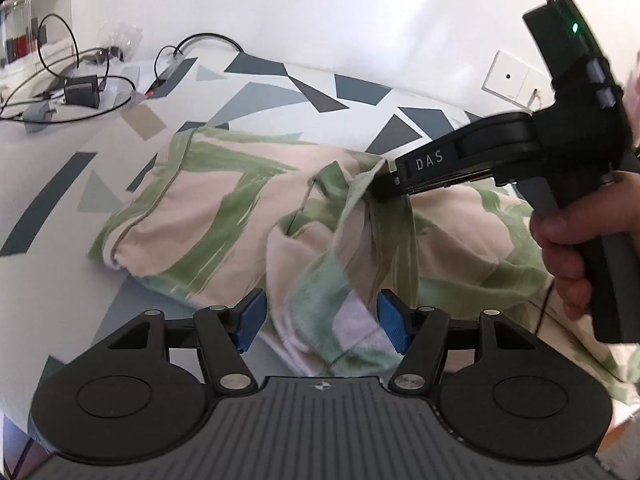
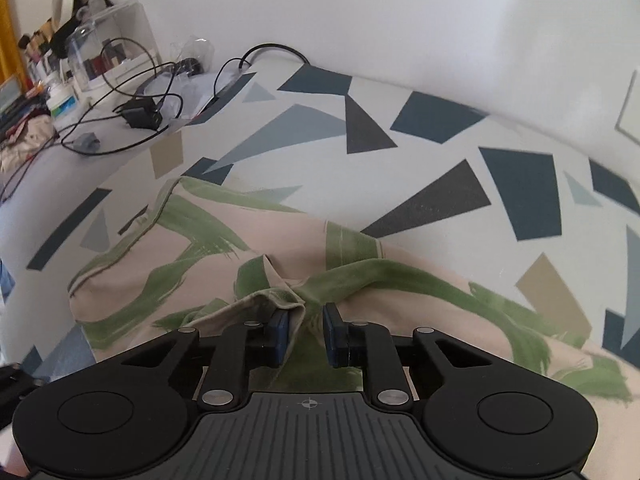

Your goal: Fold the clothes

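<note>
The right gripper point(image 2: 306, 334) is seen from behind, with its two black arms and two blue pads point(image 2: 280, 328). The pads are set close together, with a small gap left between them. A bunched edge of the cloth point(image 2: 256, 300) is draped over the left pad, and whether it is pinched cannot be told. The cloth is pink with green stripes and is spread on a bed cover point(image 2: 440, 140) printed with blue, grey and tan shapes. At the far left, black cables point(image 2: 132, 92) and a black plug point(image 2: 140, 116) are laid on a grey table point(image 2: 60, 160). A clear box point(image 2: 116, 40) is stood behind them. A white wall point(image 2: 360, 12) is seen at the back.
</note>
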Available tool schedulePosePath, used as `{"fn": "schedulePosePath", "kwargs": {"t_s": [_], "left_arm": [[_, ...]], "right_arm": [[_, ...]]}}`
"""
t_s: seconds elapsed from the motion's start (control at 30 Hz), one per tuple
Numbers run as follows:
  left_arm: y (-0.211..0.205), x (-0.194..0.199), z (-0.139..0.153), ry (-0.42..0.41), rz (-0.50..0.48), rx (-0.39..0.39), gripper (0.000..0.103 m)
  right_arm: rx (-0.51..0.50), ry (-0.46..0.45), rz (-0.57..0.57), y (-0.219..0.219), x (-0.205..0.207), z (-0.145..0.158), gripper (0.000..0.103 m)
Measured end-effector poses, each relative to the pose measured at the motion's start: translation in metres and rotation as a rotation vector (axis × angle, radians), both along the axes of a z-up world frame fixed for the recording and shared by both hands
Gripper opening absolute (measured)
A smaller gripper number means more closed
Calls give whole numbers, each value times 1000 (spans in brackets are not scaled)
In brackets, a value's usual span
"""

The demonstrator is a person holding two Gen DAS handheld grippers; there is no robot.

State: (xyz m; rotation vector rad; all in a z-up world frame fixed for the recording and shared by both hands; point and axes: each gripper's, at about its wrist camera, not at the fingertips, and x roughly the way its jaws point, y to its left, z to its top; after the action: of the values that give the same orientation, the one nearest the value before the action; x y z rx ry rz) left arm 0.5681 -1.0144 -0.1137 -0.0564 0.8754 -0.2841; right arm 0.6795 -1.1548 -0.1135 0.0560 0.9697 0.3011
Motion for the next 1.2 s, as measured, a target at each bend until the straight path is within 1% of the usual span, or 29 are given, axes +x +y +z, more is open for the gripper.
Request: {"fn": "schedulePosePath", "kwargs": {"t_s": [0.07,0.13,0.2,0.27,0.3,0.37,0.4,0.43,0.47,0.53,0.6,0.63,0.73,0.8,0.83,0.87,0.93,1.07,1.13,1.17,1.2], "left_arm": [[-7,1,-1,7,-12,11,63],[-12,0,-3,10,-19,55,63],[-8,-1,-5,19,4,73,63],[-2,-3,-6,29,31,86,63],[1,-4,-7,33,45,93,62],[6,-8,-5,35,53,105,47],[8,-9,-2,37,45,101,30],[9,-9,1,39,34,93,17],[9,-10,7,25,19,89,16],[6,-11,30,-46,-35,109,12],[2,-11,55,-121,-91,134,10],[2,-8,71,-133,-103,87,10],[6,3,122,-145,-123,-107,10],[8,10,156,-152,-136,-236,10],[4,14,167,-127,-162,-324,10],[-7,15,176,-105,-209,-398,10],[-43,7,185,-99,-342,-445,10],[-120,-12,193,-85,-592,-498,10],[-152,-18,199,-95,-680,-541,10],[-162,-22,203,-102,-713,-582,10],[-169,-23,209,-106,-739,-639,10]], "right_arm": [[19,8,-2,-1,1,-1,21],[22,19,10,-1,3,-3,24],[31,29,9,-1,5,-6,24],[71,36,-7,-5,7,-8,17],[97,33,-17,-7,8,-7,13],[150,14,-36,-10,7,-2,5],[185,-3,-45,-13,6,3,5],[226,-22,-53,-16,3,11,5],[273,-43,-60,-20,1,20,5],[359,-108,-62,-29,-7,43,4],[408,-192,-61,-37,-15,68,4],[427,-234,-63,-42,-19,81,4],[507,-365,-95,-67,-27,122,4],[539,-437,-137,-91,-37,141,4],[550,-470,-160,-104,-42,149,4],[562,-503,-183,-117,-47,157,4],[588,-552,-237,-146,-59,170,4],[651,-548,-394,-217,-100,173,4],[632,-569,-470,-247,-126,181,4],[610,-595,-502,-260,-140,188,4],[583,-627,-530,-271,-153,198,4]]}}
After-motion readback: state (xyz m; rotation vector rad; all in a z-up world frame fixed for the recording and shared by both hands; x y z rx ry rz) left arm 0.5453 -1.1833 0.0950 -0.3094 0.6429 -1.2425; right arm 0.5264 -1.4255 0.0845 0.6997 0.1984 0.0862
